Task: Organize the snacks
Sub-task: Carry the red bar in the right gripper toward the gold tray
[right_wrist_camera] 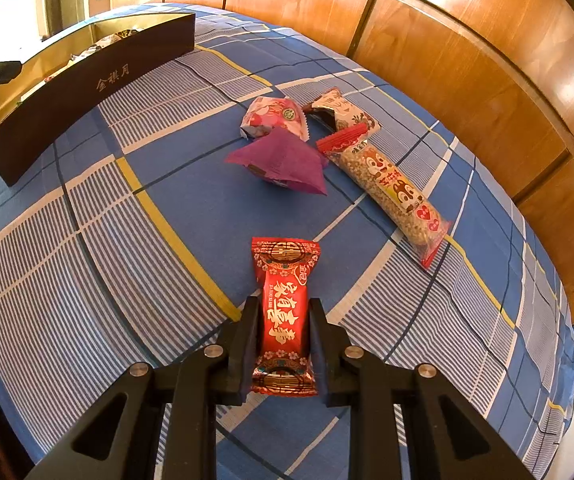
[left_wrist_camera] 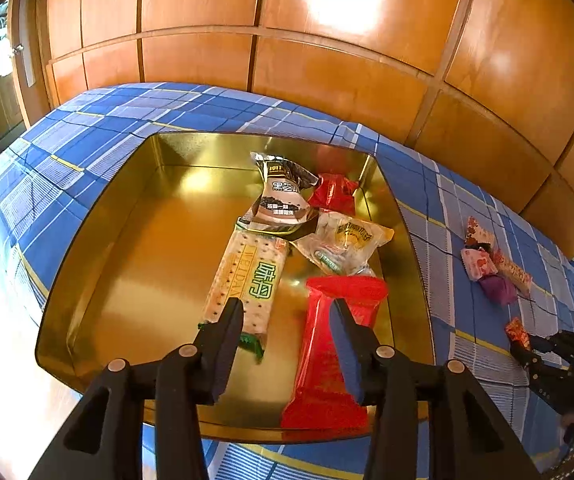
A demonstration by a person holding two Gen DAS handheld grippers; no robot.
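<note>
A gold tin tray (left_wrist_camera: 99, 280) lies on the bed and holds a cracker pack (left_wrist_camera: 247, 276), a black sesame pack (left_wrist_camera: 285, 196), a small red pack (left_wrist_camera: 333, 194), a clear yellow pack (left_wrist_camera: 345, 244) and a long red pack (left_wrist_camera: 327, 368). My left gripper (left_wrist_camera: 287, 314) hovers open over the tray, with a bare gap between its fingers; the long red pack lies under the right finger. My right gripper (right_wrist_camera: 284, 305) is shut on a red snack packet (right_wrist_camera: 285, 312) low over the sheet. It also shows as the right gripper (left_wrist_camera: 527, 350) at the edge of the left wrist view.
On the blue plaid sheet (right_wrist_camera: 87, 240) beyond the right gripper lie a pink pack (right_wrist_camera: 273, 120), a purple pack (right_wrist_camera: 283, 164), a peanut bar (right_wrist_camera: 391, 188) and a brown-white pack (right_wrist_camera: 335, 108). The tin's dark outer wall (right_wrist_camera: 87, 92) stands far left. Wooden wardrobe panels (right_wrist_camera: 467, 80) back the bed.
</note>
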